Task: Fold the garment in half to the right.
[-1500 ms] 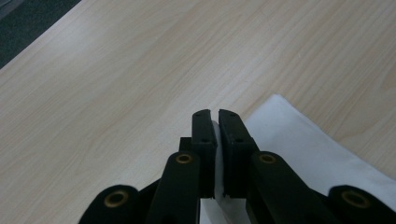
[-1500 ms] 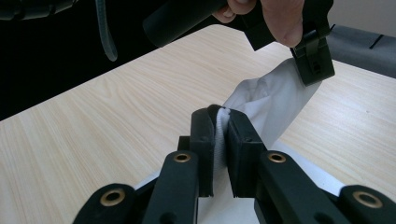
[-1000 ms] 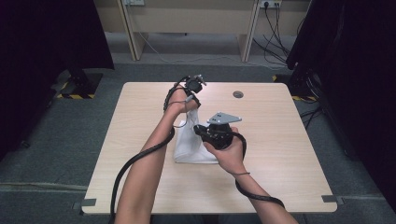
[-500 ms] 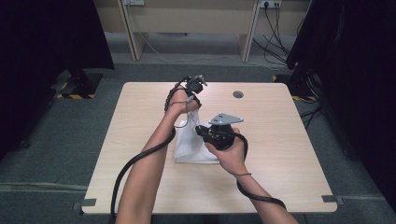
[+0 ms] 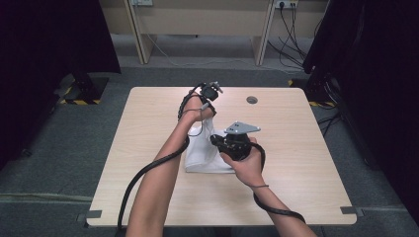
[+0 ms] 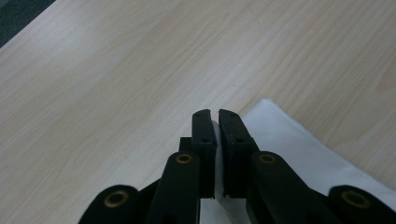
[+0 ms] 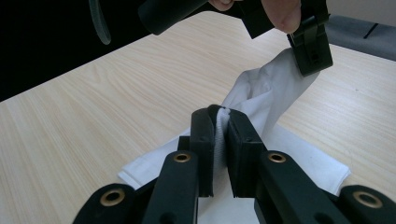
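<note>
High view: a white cloth [image 5: 207, 153] lies mid-tabletop [image 5: 306, 163], part of it pulled up between both grippers. The left gripper [image 5: 207, 114] holds its far upper end; the right gripper [image 5: 220, 143] is at its near side.

Left gripper view: the jaws are pressed together on a thin edge of the cloth [image 6: 299, 144], above the bare tabletop [image 6: 116, 84].

Right gripper view: the right gripper [image 7: 218, 116] is clamped on a fold of the cloth [image 7: 266, 93]; beyond it, the left gripper [image 7: 312, 60] pinches the raised end.
</note>
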Available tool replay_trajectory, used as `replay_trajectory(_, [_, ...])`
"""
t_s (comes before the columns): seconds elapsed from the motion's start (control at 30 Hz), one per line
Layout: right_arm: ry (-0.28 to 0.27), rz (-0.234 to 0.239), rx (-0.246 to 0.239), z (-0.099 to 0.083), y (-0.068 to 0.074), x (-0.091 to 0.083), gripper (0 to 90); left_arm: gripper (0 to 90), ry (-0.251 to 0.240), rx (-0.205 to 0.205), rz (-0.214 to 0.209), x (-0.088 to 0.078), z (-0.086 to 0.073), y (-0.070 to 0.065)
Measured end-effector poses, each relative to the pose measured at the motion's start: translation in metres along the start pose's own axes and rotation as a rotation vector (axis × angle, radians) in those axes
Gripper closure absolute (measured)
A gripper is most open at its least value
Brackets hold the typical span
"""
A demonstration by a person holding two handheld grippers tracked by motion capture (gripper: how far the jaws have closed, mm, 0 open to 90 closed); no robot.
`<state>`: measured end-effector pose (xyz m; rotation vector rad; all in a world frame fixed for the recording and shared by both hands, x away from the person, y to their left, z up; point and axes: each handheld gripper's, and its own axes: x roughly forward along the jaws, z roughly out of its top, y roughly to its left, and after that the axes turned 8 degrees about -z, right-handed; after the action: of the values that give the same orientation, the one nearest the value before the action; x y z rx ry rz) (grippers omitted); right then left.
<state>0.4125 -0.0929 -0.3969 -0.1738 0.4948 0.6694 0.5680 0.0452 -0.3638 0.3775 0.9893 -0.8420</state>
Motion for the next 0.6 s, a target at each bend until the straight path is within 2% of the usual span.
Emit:
replay_trajectory(0.3, [0.007, -0.002, 0.004, -0.0044, -0.0009, 0.0003, 82.6, 85.1, 0.015, 0.014, -0.003, 0.0044, 0.0006, -0.0019])
replay_trajectory(0.6, [0.016, -0.007, 0.004, -0.0089, -0.002, -0.0001, 82.5, 85.1, 0.012, 0.011, -0.006, 0.0083, 0.0007, -0.0043])
